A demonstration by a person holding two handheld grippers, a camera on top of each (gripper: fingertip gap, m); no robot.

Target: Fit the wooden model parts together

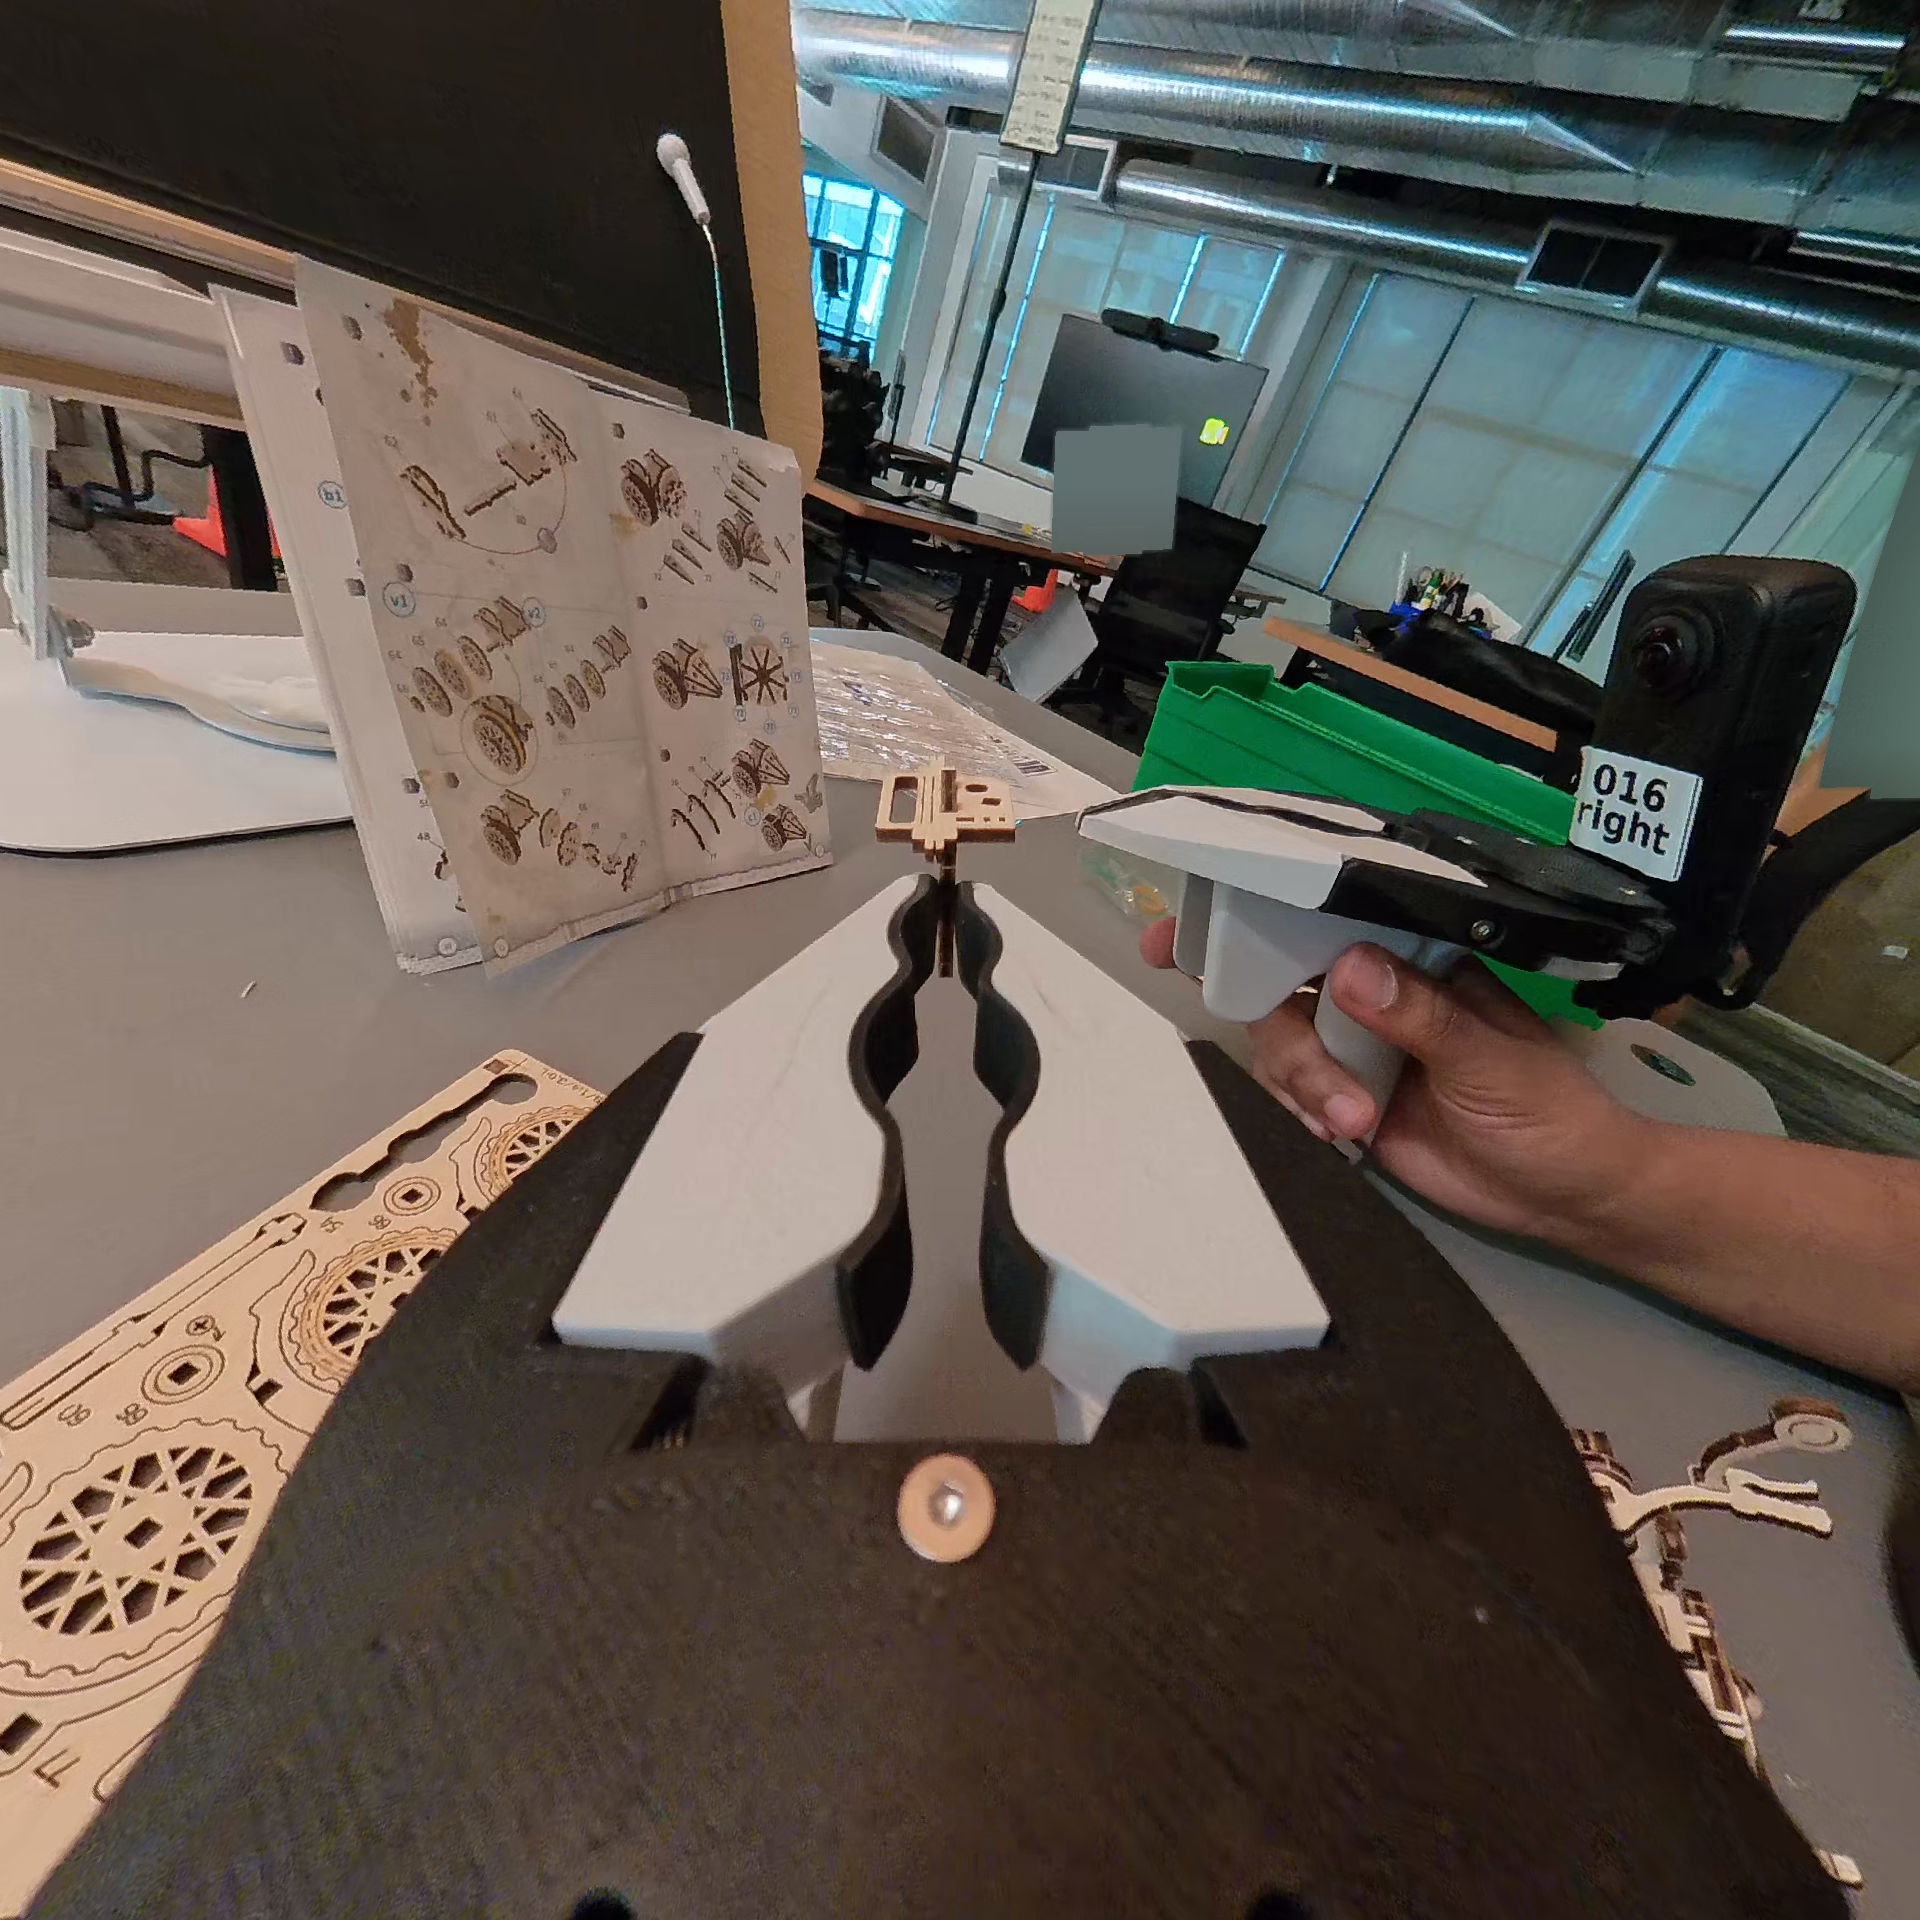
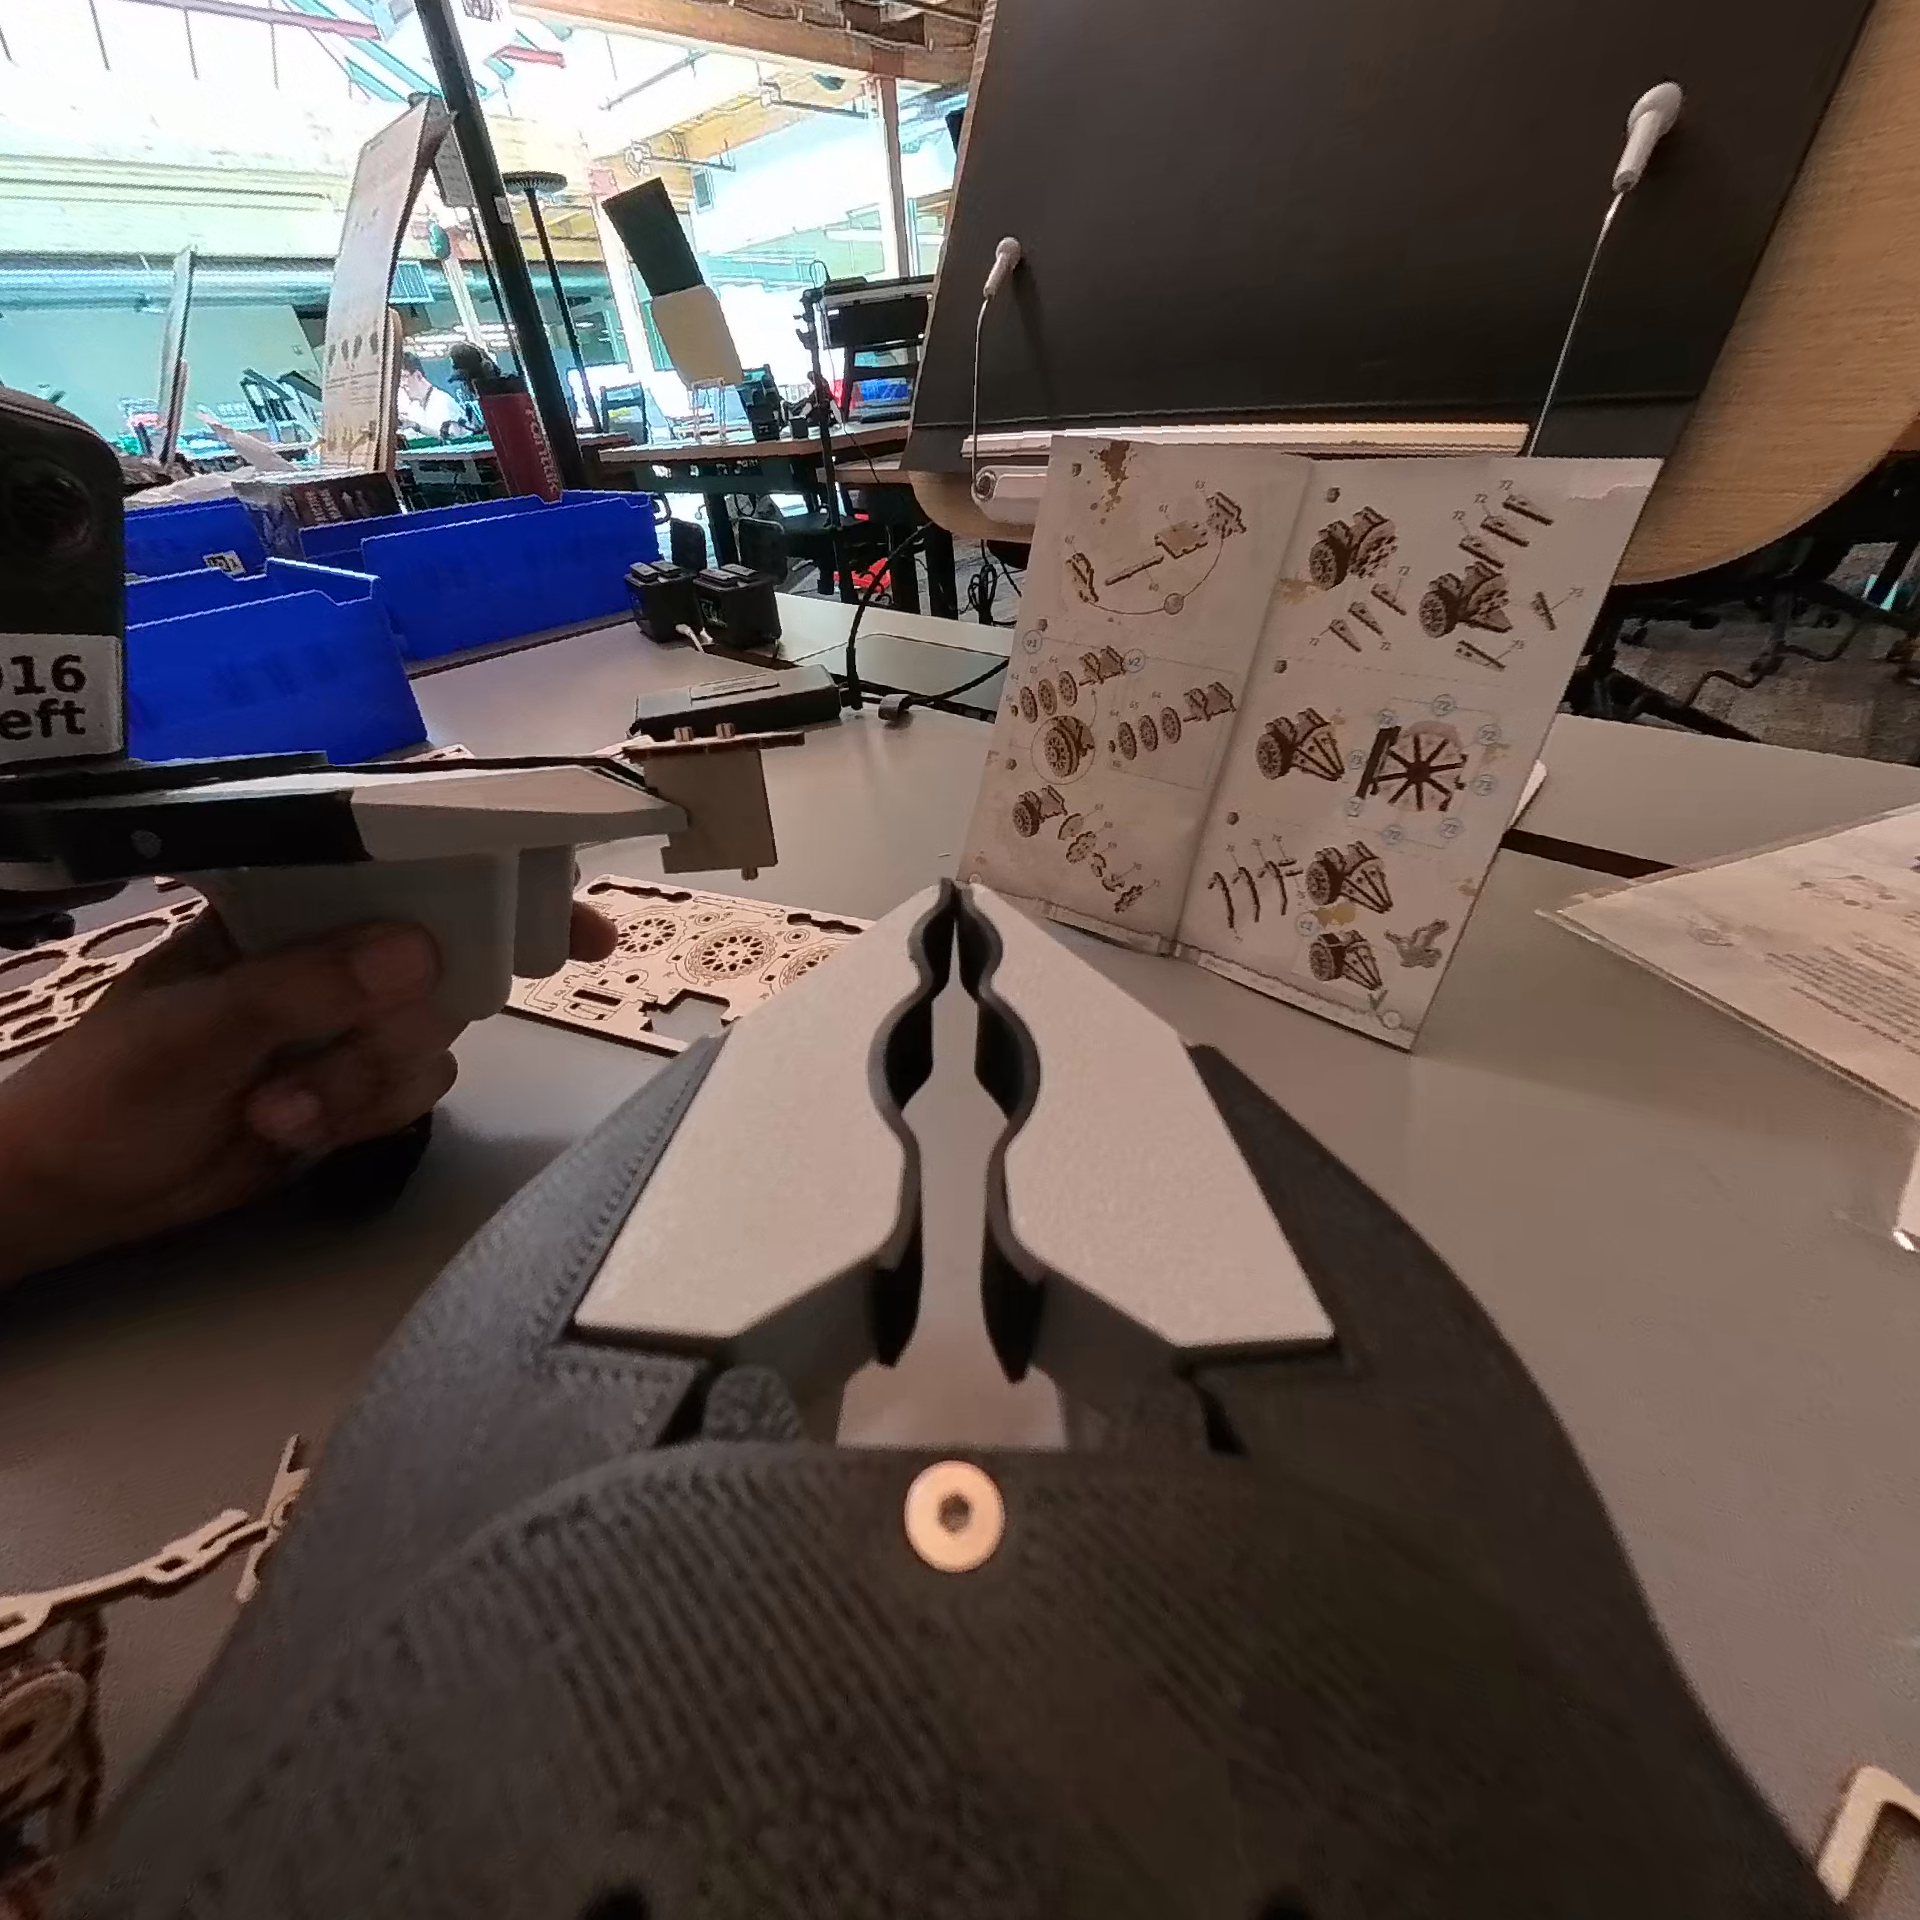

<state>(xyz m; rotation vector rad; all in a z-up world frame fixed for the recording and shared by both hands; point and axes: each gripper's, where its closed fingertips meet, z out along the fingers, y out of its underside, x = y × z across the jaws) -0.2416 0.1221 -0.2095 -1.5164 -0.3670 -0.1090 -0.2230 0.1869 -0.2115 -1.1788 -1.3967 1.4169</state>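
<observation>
My left gripper is shut on a small wooden assembly, a flat slotted plate crossed by an upright piece, held above the grey table. In the right wrist view that assembly hangs from the left gripper at the left. My right gripper is shut with nothing between its tips. In the left wrist view it comes in from the right, its tip close beside the assembly's right end; I cannot tell if they touch.
An open instruction booklet stands behind the assembly. Laser-cut wooden sheets lie at the left. Loose wooden pieces lie at the right. A green bin and blue bins stand farther back.
</observation>
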